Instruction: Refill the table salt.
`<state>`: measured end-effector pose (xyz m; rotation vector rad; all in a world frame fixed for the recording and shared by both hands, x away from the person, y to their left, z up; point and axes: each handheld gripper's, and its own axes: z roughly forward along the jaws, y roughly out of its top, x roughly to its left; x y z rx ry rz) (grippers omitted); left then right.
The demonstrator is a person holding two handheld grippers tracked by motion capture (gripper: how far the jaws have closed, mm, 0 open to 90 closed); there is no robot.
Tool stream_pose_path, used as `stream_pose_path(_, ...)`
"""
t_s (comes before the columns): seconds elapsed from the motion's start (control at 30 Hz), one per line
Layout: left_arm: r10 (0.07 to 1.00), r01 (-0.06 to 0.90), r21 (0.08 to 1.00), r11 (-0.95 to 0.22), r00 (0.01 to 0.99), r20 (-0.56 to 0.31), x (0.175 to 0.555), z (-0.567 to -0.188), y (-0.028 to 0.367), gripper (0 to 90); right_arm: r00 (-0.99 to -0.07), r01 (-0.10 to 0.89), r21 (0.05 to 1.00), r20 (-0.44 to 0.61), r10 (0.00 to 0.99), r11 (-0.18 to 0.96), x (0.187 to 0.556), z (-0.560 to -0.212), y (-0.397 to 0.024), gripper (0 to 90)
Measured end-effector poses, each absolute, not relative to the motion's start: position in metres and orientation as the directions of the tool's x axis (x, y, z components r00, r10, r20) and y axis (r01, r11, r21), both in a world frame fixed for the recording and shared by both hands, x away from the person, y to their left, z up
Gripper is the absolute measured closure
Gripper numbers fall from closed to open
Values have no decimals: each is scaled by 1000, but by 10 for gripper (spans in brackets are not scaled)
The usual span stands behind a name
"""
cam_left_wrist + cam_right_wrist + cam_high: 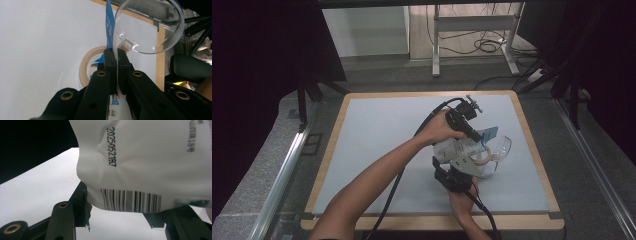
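Two grippers share one white salt bag (pixel 455 149), held above surface (pixel 377 140). Left gripper (pixel 117 53) fingers clenched on blue top edge; right gripper (pixel 117 213) fingers grasp barcoded bottom end. Bag's long axis runs finger-to-finger, top aimed at clear bowl (pixel 150 25) just beyond left fingers, tape roll (pixel 86 66) beneath. Best: tilt steadily, keep mouth over bowl, hold top grip firm.
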<state>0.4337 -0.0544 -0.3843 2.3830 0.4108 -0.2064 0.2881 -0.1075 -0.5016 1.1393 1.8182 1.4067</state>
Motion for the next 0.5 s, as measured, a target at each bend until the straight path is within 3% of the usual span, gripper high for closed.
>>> stream_pose_path(0.5, 236, 347, 616, -707, 937, -257, 434, -385, -56, 900, -474, 282, 956, 65, 878, 81, 288, -501, -108, 472)
